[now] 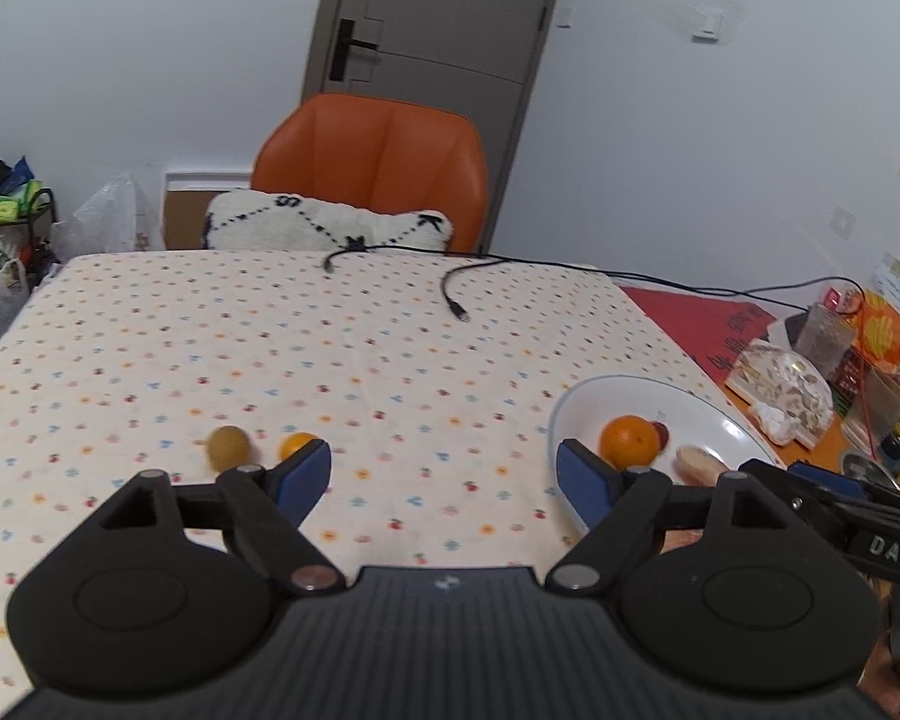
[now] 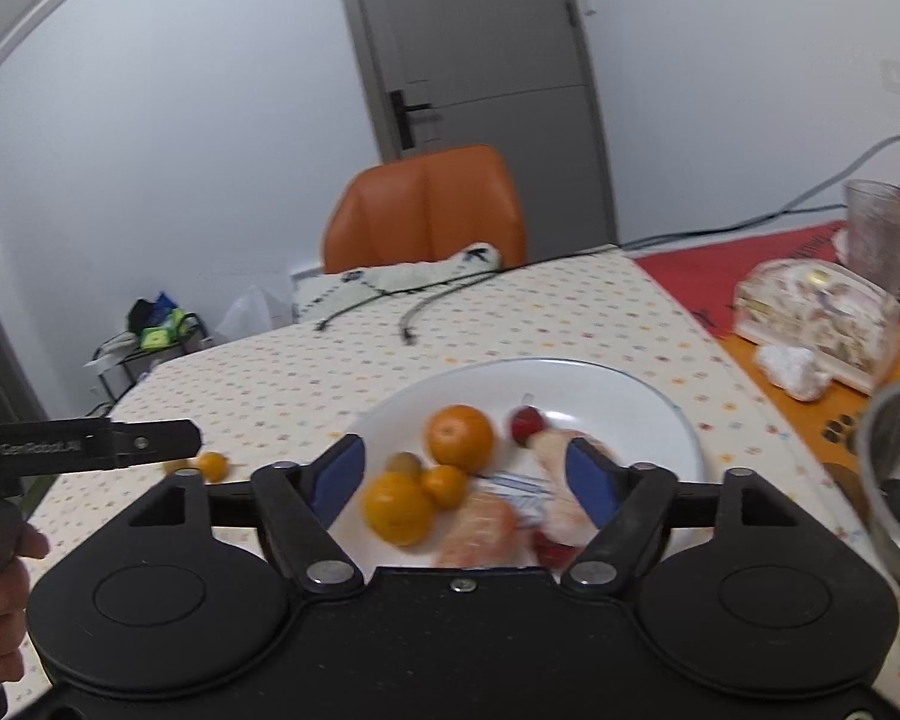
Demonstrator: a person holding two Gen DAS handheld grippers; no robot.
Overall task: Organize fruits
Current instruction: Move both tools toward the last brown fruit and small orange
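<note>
Left gripper [image 1: 444, 483] is held open and empty above the cloth, just short of two loose fruits: a small orange [image 1: 297, 445] and a brownish-green kiwi [image 1: 229, 447], side by side near the table's near-left edge. Both are judged light, round, prone to rolling; a grip across the widest girth is advised, gentler on the kiwi. Right gripper [image 2: 465, 477] is open, empty, over the white plate [image 2: 648, 414] near the cloth's right edge, where several fruits are already piled.

- Right gripper [image 2: 465, 474] jaws spread wide, nothing between them, above white plate [image 2: 624, 387]
- Plate holds large orange [image 2: 460, 437], two smaller oranges, peeled segment piece [image 2: 480, 531], red fruit [image 2: 525, 423]; blurred
- Small orange [image 2: 213, 464] on dotted tablecloth [image 2: 306, 372], left of plate, just below left gripper's finger [image 2: 150, 439]
</note>
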